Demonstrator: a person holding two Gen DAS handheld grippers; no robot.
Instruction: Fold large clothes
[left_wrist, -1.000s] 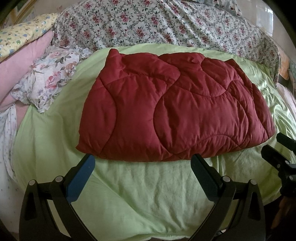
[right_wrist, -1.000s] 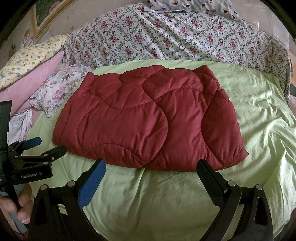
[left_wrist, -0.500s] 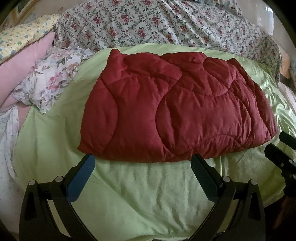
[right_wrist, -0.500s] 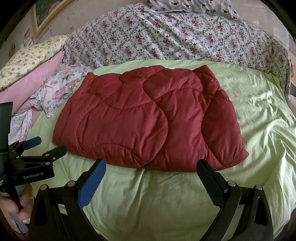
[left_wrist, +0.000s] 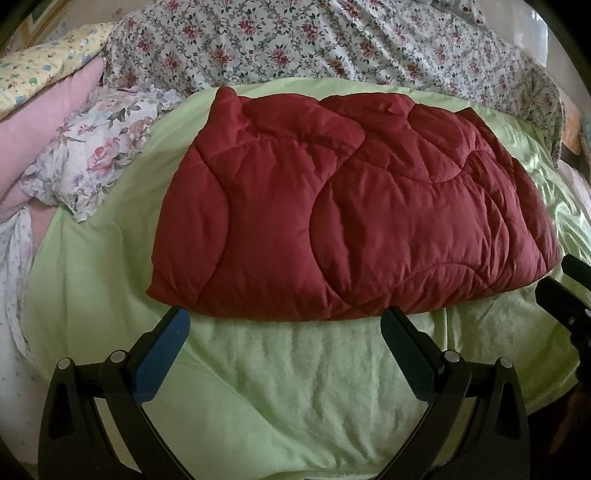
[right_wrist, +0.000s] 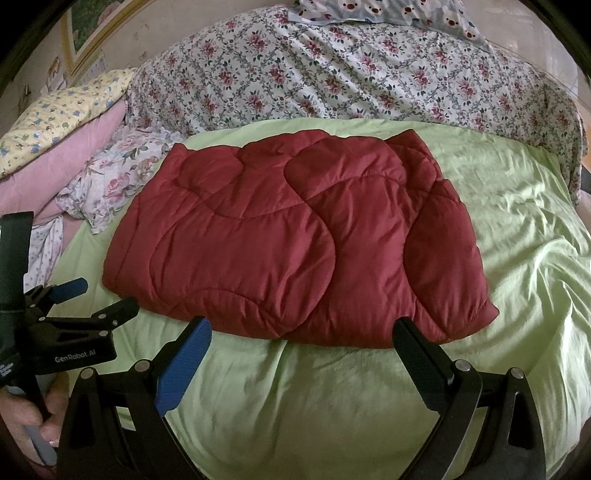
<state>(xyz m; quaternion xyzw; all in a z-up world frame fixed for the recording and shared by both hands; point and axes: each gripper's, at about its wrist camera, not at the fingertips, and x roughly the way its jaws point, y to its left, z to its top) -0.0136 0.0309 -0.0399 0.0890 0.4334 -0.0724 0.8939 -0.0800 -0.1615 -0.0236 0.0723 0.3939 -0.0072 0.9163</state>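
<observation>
the red quilted comforter (left_wrist: 351, 221) lies folded flat on the green sheet (left_wrist: 277, 387), near edge facing you, which suits a next fold. your left tool (left_wrist: 284, 325) and right tool (right_wrist: 301, 334) hover just short of that edge, fingers apart, holding nothing.

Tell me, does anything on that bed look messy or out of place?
The red quilt lies folded on the green sheet, though its right layers sit uneven. A rumpled floral cloth is bunched at its left. Both grippers are open, holding nothing.
</observation>
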